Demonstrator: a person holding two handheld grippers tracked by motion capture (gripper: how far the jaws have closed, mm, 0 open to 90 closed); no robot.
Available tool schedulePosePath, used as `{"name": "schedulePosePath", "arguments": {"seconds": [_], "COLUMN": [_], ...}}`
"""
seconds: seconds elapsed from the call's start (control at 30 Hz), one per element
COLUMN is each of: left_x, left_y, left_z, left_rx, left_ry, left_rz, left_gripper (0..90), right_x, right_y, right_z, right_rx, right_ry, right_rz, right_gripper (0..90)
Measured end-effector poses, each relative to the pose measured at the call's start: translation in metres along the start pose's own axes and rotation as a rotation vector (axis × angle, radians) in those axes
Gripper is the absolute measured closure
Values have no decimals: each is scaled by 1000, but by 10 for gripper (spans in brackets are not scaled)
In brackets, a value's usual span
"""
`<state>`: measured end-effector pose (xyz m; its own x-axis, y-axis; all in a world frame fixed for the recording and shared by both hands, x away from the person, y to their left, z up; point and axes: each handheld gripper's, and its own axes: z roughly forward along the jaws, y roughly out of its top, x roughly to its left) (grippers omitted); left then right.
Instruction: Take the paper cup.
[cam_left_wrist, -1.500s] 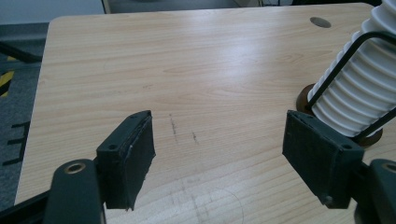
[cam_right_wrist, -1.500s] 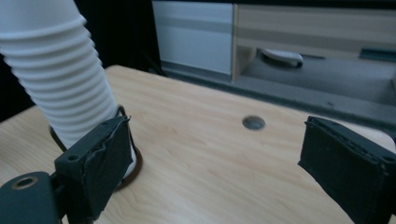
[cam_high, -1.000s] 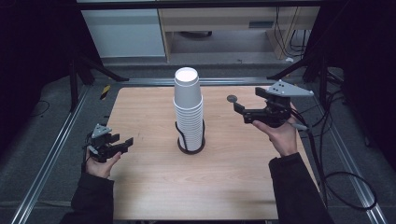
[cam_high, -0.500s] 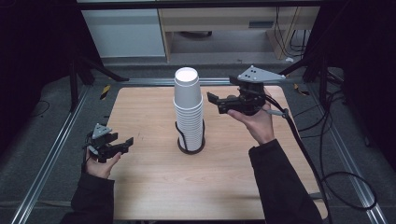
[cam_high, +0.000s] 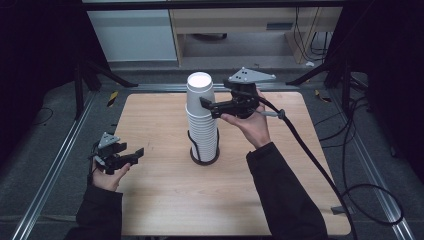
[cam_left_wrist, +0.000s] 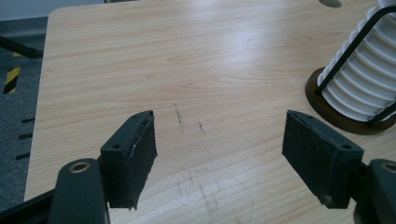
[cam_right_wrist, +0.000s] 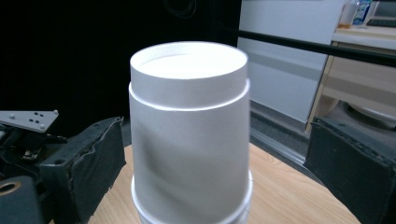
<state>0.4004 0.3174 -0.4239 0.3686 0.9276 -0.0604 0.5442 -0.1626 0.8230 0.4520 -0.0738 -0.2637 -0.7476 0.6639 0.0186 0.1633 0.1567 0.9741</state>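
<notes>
A tall stack of white paper cups (cam_high: 202, 120) stands inverted in a dark wire holder (cam_high: 204, 150) near the middle of the tabletop (cam_high: 165, 200), slightly toward its far edge. The step in hand is judged to be the approach to the top cup (cam_right_wrist: 189, 126): the right tool (cam_high: 206, 106) is held level with the upper part of the stack, on the side toward the right edge. In the right gripper view the top cup is seen between the wide-spread jaws, with a gap left on each side, so nothing is gripped yet. The next move is judged to call for the jaws to be brought in gently on the top cup alone, then a straight lift so that the cups beneath are not dragged up or the stack tipped. The left tool (cam_high: 134, 154) is held low near the left edge of the tabletop, well apart from the stack; its jaws are spread wide over bare wood, and nothing is held or touched.
</notes>
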Motion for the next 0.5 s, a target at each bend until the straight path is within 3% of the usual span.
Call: {"name": "schedulePosePath", "arguments": {"seconds": [0.5], "left_x": [-1], "left_y": [0], "left_z": [0], "left_rx": [3], "left_ry": [-8], "left_rz": [6], "left_gripper": [242], "right_x": [6], "right_y": [-22], "right_z": [41], "right_rx": [38], "right_ry": [14], "right_rz": [31], "right_gripper": [34]}}
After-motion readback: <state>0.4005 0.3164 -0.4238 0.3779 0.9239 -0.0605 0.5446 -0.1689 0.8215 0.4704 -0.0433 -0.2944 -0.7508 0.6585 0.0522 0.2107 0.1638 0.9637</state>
